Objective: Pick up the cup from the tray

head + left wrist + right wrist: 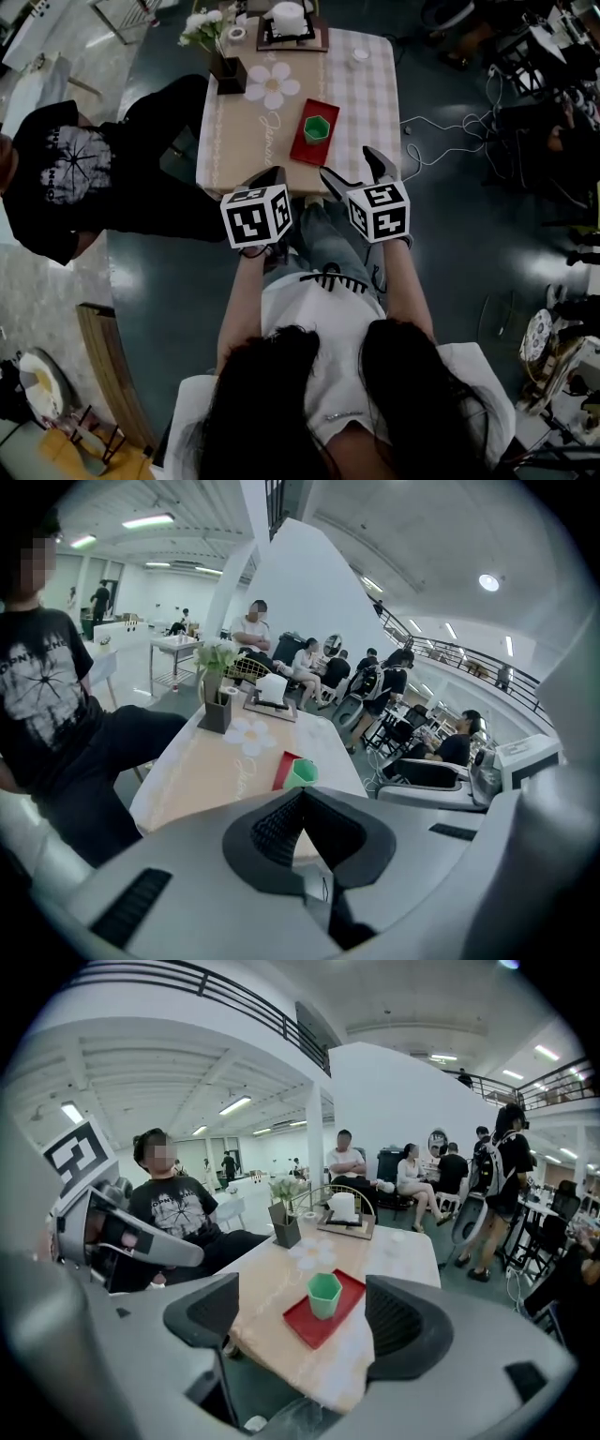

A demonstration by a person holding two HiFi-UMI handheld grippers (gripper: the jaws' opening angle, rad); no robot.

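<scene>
A green hexagonal cup (317,127) stands upright on a red tray (307,149) near the front edge of the small table (242,141). My right gripper (357,171) hovers just short of that edge, open, with nothing between its fingers. In the right gripper view the cup (324,1295) and tray (302,1326) lie ahead between the spread pads of the right gripper (307,1318), well apart from them. My left gripper (270,177) is beside it on the left, shut and empty. In the left gripper view the cup (302,772) shows just over the closed tips of the left gripper (302,799).
A dark box with white flowers (223,58) and a flower-shaped mat (272,84) sit farther back on the table, with a white tissue holder (290,22) at the far end. A person in a black shirt (56,173) sits left of the table. Cables (450,131) lie on the floor to the right.
</scene>
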